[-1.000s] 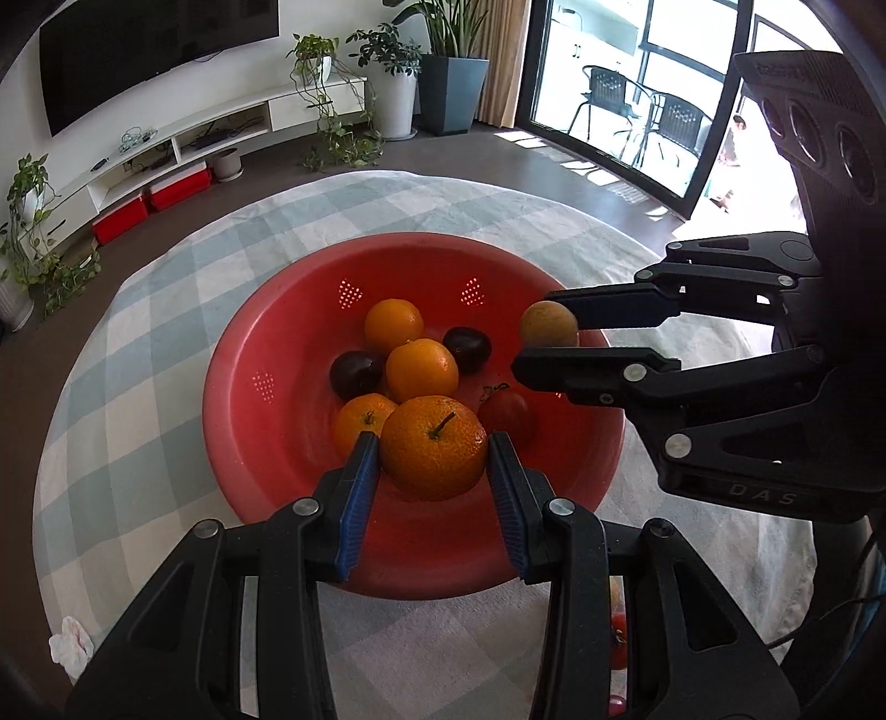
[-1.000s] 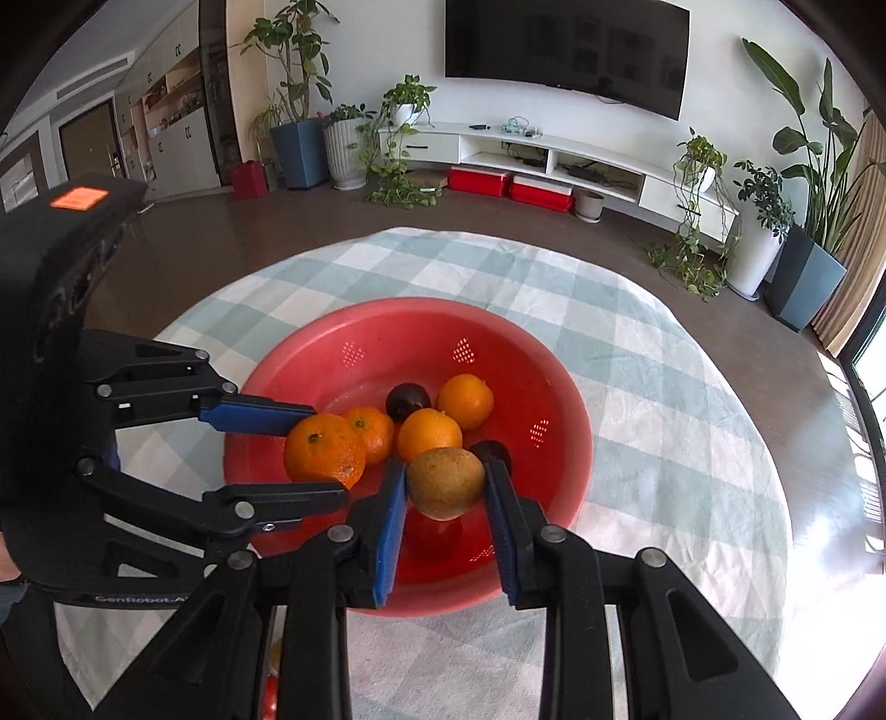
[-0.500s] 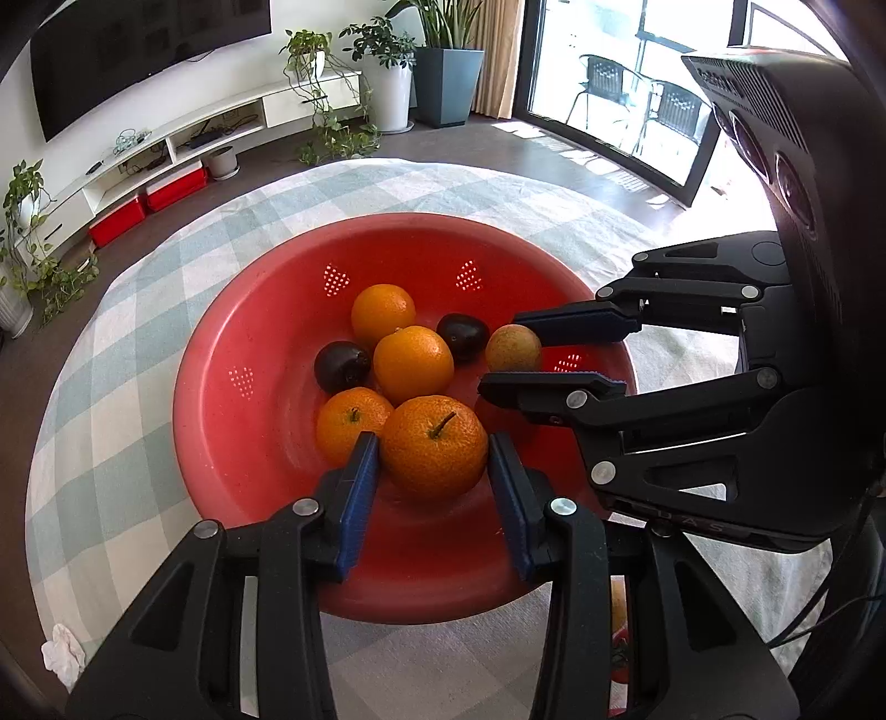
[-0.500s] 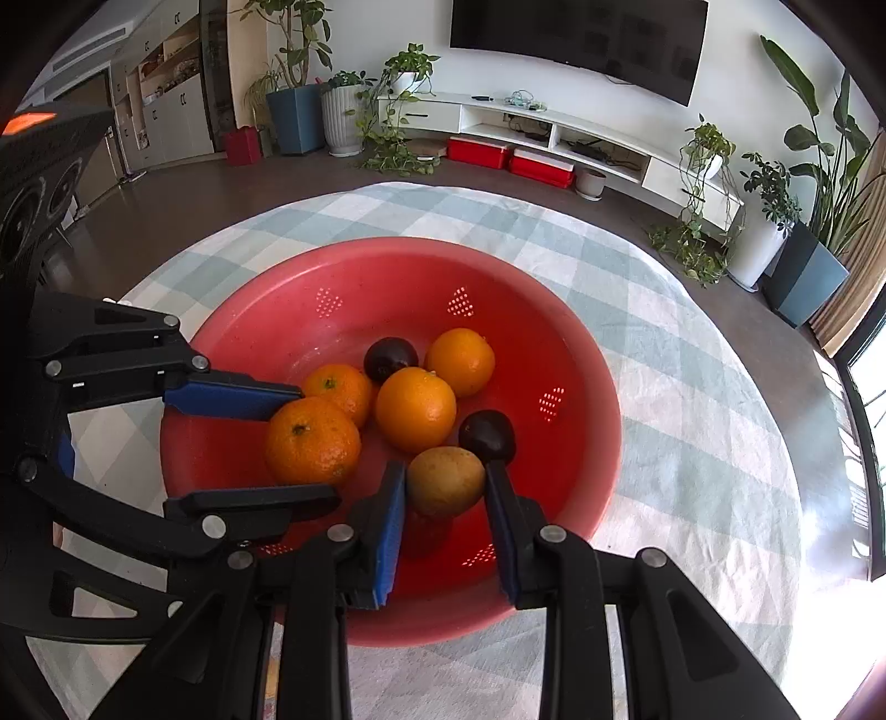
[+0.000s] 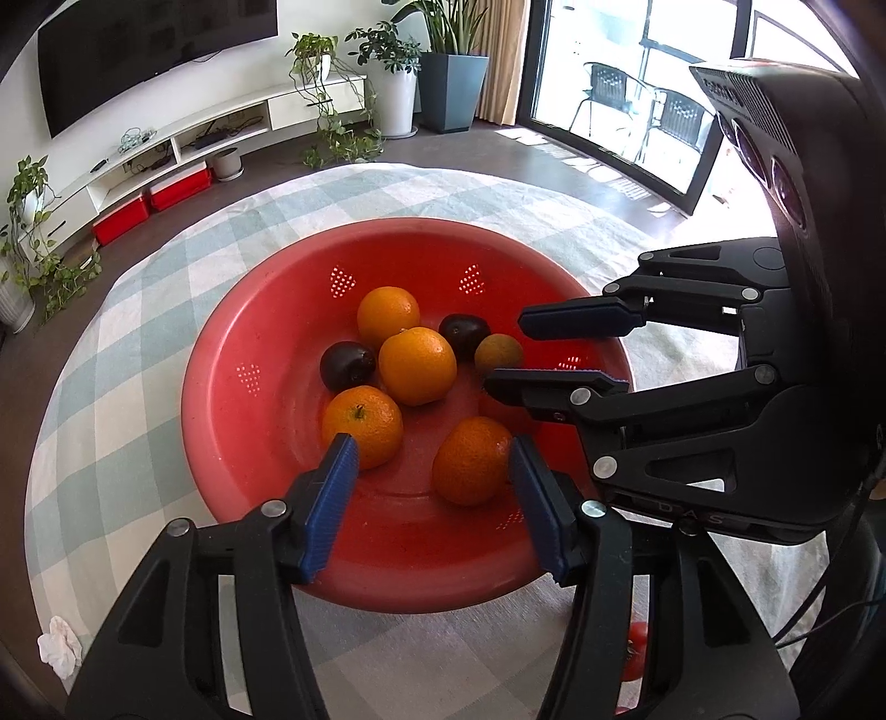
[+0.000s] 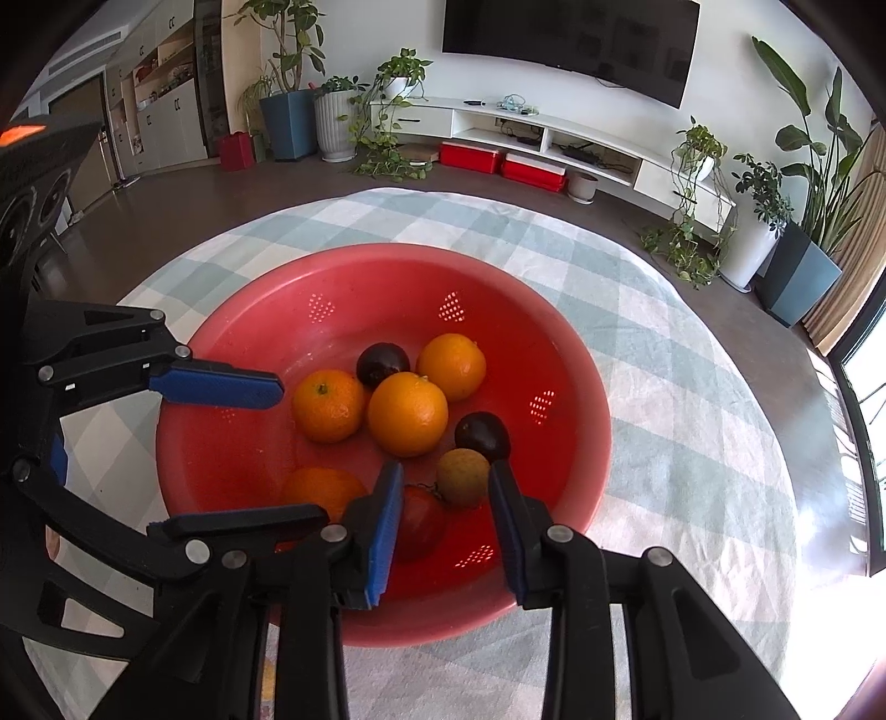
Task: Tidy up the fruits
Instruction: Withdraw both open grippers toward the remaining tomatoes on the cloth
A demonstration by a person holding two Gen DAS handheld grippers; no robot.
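Your left claw (image 5: 429, 479) has just been opening, round orange mandarin (image 5: 470, 461) loose between its pads in the red perforated plastic bowl (image 5: 266, 443). Your right claw (image 6: 443, 518) has just been opening too, brown-green round fruit (image 6: 463, 477) free between its tips.

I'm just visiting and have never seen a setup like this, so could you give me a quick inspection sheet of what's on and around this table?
Surface: round table under a checked tablecloth.
Job's things: red colander bowl holding four oranges, one just dropped, two dark plums, a brown fruit and a tomato.
Clutter: crumpled tissue at the table edge; another tomato outside the bowl.
Grippers: left gripper and right gripper both have jaws just opening, fruit released between them.
Cables: black cables behind the right gripper.
Surroundings: television, low white cabinet, potted plants, glass doors.
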